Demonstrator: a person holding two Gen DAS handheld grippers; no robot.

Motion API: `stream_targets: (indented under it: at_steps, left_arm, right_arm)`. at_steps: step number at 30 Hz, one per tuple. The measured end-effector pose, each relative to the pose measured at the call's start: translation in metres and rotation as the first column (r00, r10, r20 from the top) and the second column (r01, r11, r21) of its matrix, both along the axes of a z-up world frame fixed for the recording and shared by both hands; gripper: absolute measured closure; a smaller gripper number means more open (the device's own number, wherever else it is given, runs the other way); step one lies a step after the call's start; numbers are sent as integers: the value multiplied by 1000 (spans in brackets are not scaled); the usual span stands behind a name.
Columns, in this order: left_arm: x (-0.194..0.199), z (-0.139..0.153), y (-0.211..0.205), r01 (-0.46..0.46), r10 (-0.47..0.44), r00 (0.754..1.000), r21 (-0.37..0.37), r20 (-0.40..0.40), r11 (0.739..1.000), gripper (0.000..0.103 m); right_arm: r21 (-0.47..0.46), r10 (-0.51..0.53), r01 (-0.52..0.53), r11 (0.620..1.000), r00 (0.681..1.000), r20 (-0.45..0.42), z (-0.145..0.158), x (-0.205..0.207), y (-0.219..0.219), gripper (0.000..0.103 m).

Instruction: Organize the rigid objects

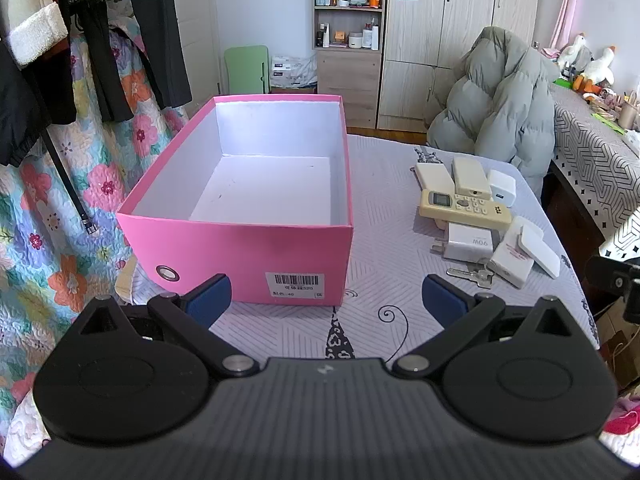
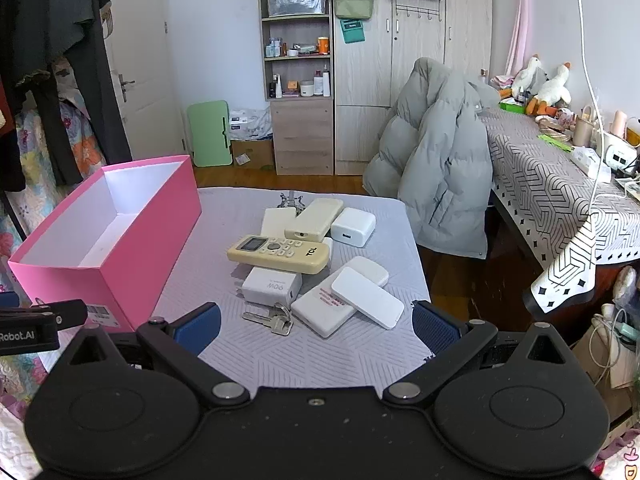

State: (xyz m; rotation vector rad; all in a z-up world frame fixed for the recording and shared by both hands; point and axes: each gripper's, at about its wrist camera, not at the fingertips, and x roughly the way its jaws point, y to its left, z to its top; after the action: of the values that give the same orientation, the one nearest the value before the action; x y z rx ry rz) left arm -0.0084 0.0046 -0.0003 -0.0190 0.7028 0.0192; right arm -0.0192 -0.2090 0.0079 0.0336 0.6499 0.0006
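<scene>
An empty pink box (image 1: 240,256) (image 2: 132,248) stands on the grey table (image 1: 384,280) at the left. To its right lies a pile of rigid objects: a cream remote (image 1: 466,204) (image 2: 280,254), a white 90W charger (image 1: 468,246) (image 2: 272,286), another white charger (image 2: 353,226), white flat cases (image 2: 366,298), and keys (image 2: 270,320) (image 1: 472,274). My left gripper (image 1: 326,300) is open and empty, just before the box's near end. My right gripper (image 2: 316,326) is open and empty, just before the keys and cases.
A grey puffer jacket (image 2: 436,168) hangs over a chair behind the table's right side. A patterned desk (image 2: 552,192) with clutter stands at the right. Hanging clothes (image 1: 80,60) and a floral quilt (image 1: 80,200) are at the left. Shelves (image 2: 298,60) stand at the back.
</scene>
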Motion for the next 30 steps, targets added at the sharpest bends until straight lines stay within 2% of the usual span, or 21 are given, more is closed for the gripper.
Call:
stream_targets:
  at_steps: [30]
  left_arm:
    - [3,-3,2,7,-8,1000,-14,-28,1000,0]
  right_arm:
    - [-12,10,-11,1000,1000,-21,-3,3,3,0]
